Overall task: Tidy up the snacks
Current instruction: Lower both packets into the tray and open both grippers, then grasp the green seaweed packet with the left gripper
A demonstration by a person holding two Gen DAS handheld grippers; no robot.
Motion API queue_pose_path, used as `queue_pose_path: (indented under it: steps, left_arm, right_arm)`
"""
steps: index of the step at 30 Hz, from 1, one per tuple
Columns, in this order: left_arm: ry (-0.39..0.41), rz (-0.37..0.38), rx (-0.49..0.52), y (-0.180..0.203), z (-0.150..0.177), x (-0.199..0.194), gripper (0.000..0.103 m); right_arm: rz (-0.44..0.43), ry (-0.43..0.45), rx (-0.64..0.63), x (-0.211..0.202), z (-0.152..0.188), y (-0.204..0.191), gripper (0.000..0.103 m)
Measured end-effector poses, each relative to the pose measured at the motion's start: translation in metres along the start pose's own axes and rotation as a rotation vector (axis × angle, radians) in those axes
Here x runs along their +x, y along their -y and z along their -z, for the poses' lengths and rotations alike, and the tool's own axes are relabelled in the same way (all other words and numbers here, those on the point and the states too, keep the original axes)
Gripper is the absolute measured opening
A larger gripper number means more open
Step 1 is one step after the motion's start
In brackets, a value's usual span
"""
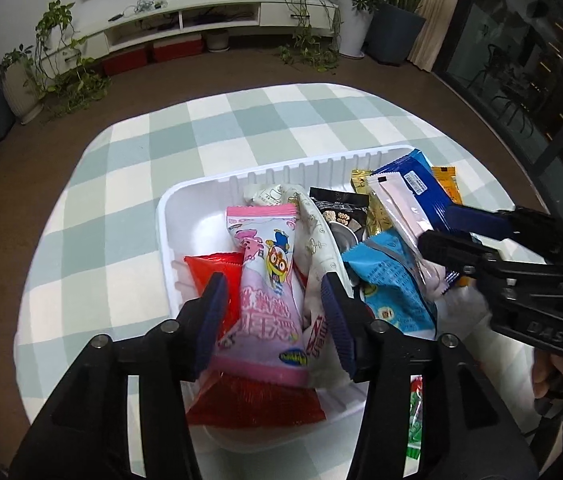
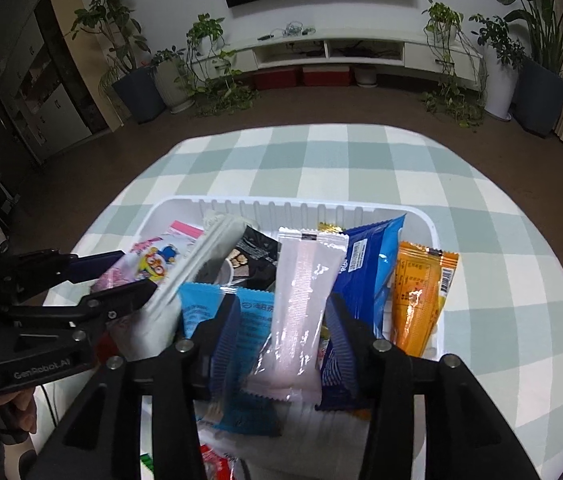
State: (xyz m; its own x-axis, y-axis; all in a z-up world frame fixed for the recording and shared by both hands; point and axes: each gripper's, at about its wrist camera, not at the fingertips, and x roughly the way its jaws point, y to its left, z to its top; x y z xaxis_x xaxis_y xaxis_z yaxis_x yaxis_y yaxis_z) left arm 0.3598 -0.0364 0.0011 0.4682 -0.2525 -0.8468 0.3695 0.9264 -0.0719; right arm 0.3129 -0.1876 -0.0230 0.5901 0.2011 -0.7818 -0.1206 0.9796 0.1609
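A white plastic tray (image 1: 197,208) on the checked table holds several snack packets. My left gripper (image 1: 273,316) stands open over the tray's left half, astride a pink cartoon packet (image 1: 265,264) that lies on a red packet (image 1: 217,268); the pads do not press on it. My right gripper (image 2: 285,336) is open over the right half, with a pale pink packet (image 2: 301,300) lying loose between its fingers. Beside that packet are a light blue packet (image 2: 201,308), a dark blue packet (image 2: 369,264) and an orange packet (image 2: 421,292). A white packet (image 1: 317,240) and a black packet (image 1: 337,208) fill the middle.
The green-and-white checked tablecloth (image 1: 241,128) stretches beyond the tray's far wall. A green packet (image 1: 415,420) lies outside the tray at its near edge. A hand (image 2: 5,408) grips the left gripper's handle. Potted plants and a white TV cabinet line the far wall.
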Motion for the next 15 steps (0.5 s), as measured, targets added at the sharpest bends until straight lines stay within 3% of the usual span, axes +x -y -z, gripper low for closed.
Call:
queue_pose_path:
  steps: [3,8,10,15]
  left_arm:
    - [0.016,0.003,0.002,0.002,0.005,-0.011,0.058]
    - [0.075,-0.01,0.052,0.023,0.029,-0.042,0.078]
    - [0.094,0.017,0.082,0.036,0.045,-0.054,0.084]
    - [0.007,0.076,0.197,0.074,0.082,-0.049,0.085]
  right_arm:
    - [-0.017,0.04,0.011,-0.023,0.006,0.0,0.053]
    - [-0.073,0.129,0.074,-0.076,0.039,0.013,0.076]
    - [-0.103,0.145,0.128,-0.092,0.059,0.023,0.078]
    - [-0.141,0.166,0.276,-0.121,0.121,0.049,0.08]
